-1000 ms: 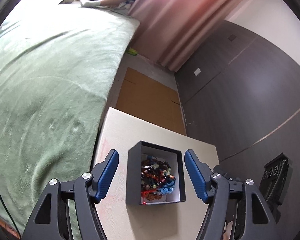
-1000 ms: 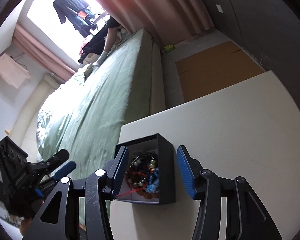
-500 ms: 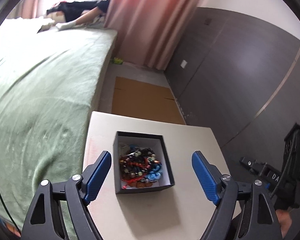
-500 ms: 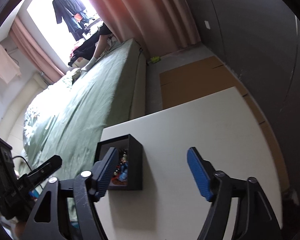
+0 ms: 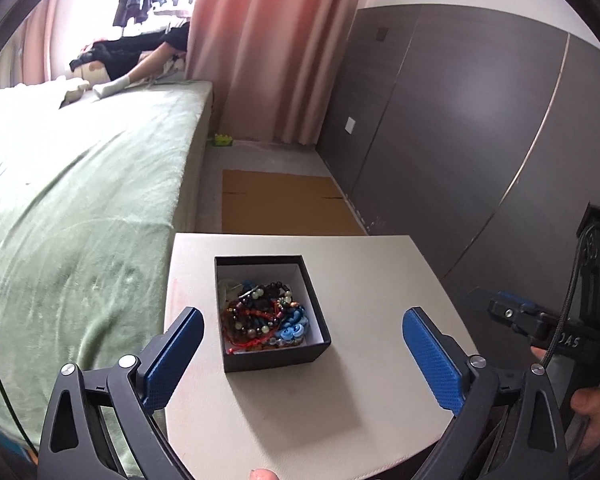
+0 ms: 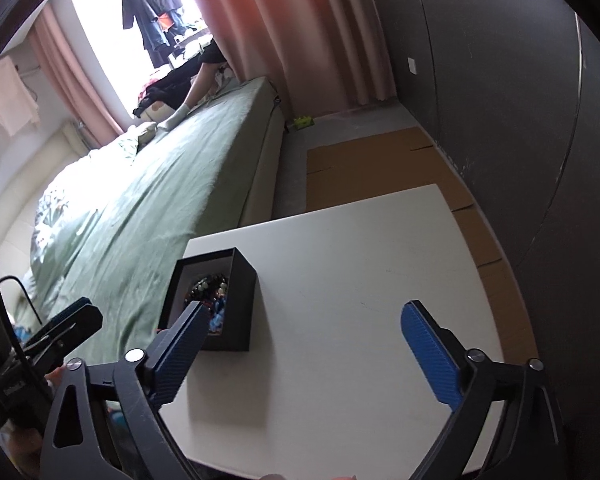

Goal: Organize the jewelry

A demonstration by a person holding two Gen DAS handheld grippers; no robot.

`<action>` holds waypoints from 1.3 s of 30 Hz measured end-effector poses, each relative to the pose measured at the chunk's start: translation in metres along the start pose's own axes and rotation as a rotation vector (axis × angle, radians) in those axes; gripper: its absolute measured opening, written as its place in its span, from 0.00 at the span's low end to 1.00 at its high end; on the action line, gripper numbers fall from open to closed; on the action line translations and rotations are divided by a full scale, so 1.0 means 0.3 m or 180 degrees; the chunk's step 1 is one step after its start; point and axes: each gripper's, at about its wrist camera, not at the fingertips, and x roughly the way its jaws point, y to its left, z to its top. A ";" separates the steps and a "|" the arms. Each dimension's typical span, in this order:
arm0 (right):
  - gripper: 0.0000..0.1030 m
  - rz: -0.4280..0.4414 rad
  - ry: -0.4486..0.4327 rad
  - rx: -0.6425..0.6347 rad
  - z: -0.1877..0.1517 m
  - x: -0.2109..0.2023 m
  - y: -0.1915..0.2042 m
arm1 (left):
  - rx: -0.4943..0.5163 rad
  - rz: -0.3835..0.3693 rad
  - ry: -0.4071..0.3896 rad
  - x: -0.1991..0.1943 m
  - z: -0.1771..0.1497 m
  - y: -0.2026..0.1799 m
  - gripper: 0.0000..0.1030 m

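A matt black box [image 5: 274, 354] with a white paper-like lining is seen on the smooth, matt pale table [image 5: 376, 280]. Glossy beads [image 5: 260, 312] are held inside it. The claw pads [image 5: 432, 362] are ribbed blue plastic. The bed [image 5: 68, 208] is covered in soft green cloth.

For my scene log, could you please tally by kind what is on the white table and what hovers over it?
Black jewelry box: 1
Tangled jewelry pile: 1, pieces too tangled to count
Hand-held grippers: 2, left hand-held gripper, right hand-held gripper, both open
Total: 4
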 end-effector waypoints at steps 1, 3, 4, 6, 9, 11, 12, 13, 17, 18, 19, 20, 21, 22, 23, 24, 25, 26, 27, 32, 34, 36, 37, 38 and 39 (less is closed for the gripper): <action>1.00 -0.0001 -0.0008 -0.0016 -0.002 -0.008 0.000 | 0.0022 0.0010 -0.0013 -0.007 -0.004 -0.005 0.97; 1.00 0.0002 -0.0019 -0.0051 -0.006 -0.022 -0.001 | 0.0057 0.0022 -0.0054 -0.023 -0.012 -0.014 0.99; 1.00 0.0012 -0.0027 -0.0070 -0.011 -0.030 0.001 | 0.0078 0.0012 -0.0087 -0.033 -0.017 -0.017 1.00; 1.00 0.0054 -0.0043 -0.0110 -0.016 -0.046 0.001 | 0.0121 0.0004 -0.0142 -0.048 -0.022 -0.024 1.00; 1.00 0.0022 -0.0091 -0.0216 -0.024 -0.068 0.010 | 0.0162 0.0029 -0.0234 -0.075 -0.028 -0.029 1.00; 1.00 -0.0003 -0.0129 -0.0279 -0.025 -0.080 0.022 | 0.0164 0.0058 -0.0284 -0.091 -0.030 -0.026 1.00; 1.00 -0.0028 -0.0167 -0.0306 -0.028 -0.089 0.025 | 0.0174 0.0075 -0.0314 -0.099 -0.031 -0.025 1.00; 1.00 -0.0048 -0.0198 -0.0329 -0.029 -0.096 0.026 | 0.0189 0.0091 -0.0350 -0.106 -0.032 -0.024 1.00; 1.00 -0.0114 -0.0290 -0.0414 -0.031 -0.113 0.026 | 0.0226 0.0159 -0.0485 -0.134 -0.034 -0.017 1.00; 1.00 -0.0098 -0.0302 -0.0410 -0.030 -0.117 0.025 | 0.0219 0.0169 -0.0507 -0.137 -0.035 -0.013 1.00; 1.00 -0.0066 -0.0314 -0.0397 -0.029 -0.121 0.021 | 0.0209 0.0179 -0.0519 -0.140 -0.033 -0.010 1.00; 1.00 -0.0040 -0.0322 -0.0387 -0.029 -0.124 0.020 | 0.0194 0.0194 -0.0529 -0.142 -0.031 -0.005 1.00; 1.00 -0.0014 -0.0328 -0.0378 -0.030 -0.127 0.018 | 0.0181 0.0203 -0.0533 -0.143 -0.029 0.000 1.00; 1.00 0.0005 -0.0327 -0.0371 -0.030 -0.128 0.017 | 0.0174 0.0217 -0.0534 -0.143 -0.028 0.004 1.00; 1.00 0.0013 -0.0323 -0.0368 -0.029 -0.128 0.019 | 0.0171 0.0231 -0.0533 -0.142 -0.027 0.007 1.00; 1.00 0.0013 -0.0318 -0.0370 -0.029 -0.127 0.021 | 0.0172 0.0242 -0.0535 -0.142 -0.027 0.009 1.00; 1.00 0.0008 -0.0313 -0.0382 -0.030 -0.126 0.025 | 0.0174 0.0253 -0.0539 -0.143 -0.026 0.010 1.00; 1.00 0.0000 -0.0312 -0.0402 -0.031 -0.124 0.030 | 0.0172 0.0254 -0.0539 -0.143 -0.026 0.011 1.00; 1.00 -0.0012 -0.0312 -0.0418 -0.033 -0.123 0.034 | 0.0166 0.0240 -0.0539 -0.143 -0.027 0.012 1.00; 1.00 -0.0061 -0.0319 -0.0488 -0.039 -0.125 0.056 | 0.0146 0.0262 -0.0551 -0.146 -0.027 0.017 1.00; 1.00 -0.0048 -0.0323 -0.0475 -0.040 -0.125 0.058 | 0.0109 0.0248 -0.0532 -0.142 -0.027 0.022 1.00; 1.00 -0.0031 -0.0318 -0.0454 -0.040 -0.124 0.057 | 0.0093 0.0255 -0.0532 -0.143 -0.026 0.027 1.00; 1.00 -0.0024 -0.0318 -0.0452 -0.039 -0.124 0.058 | 0.0097 0.0262 -0.0533 -0.146 -0.027 0.027 1.00; 1.00 -0.0025 -0.0322 -0.0456 -0.040 -0.125 0.060 | 0.0104 0.0283 -0.0534 -0.145 -0.027 0.028 1.00; 1.00 -0.0033 -0.0326 -0.0457 -0.039 -0.124 0.061 | 0.0103 0.0306 -0.0533 -0.143 -0.026 0.027 1.00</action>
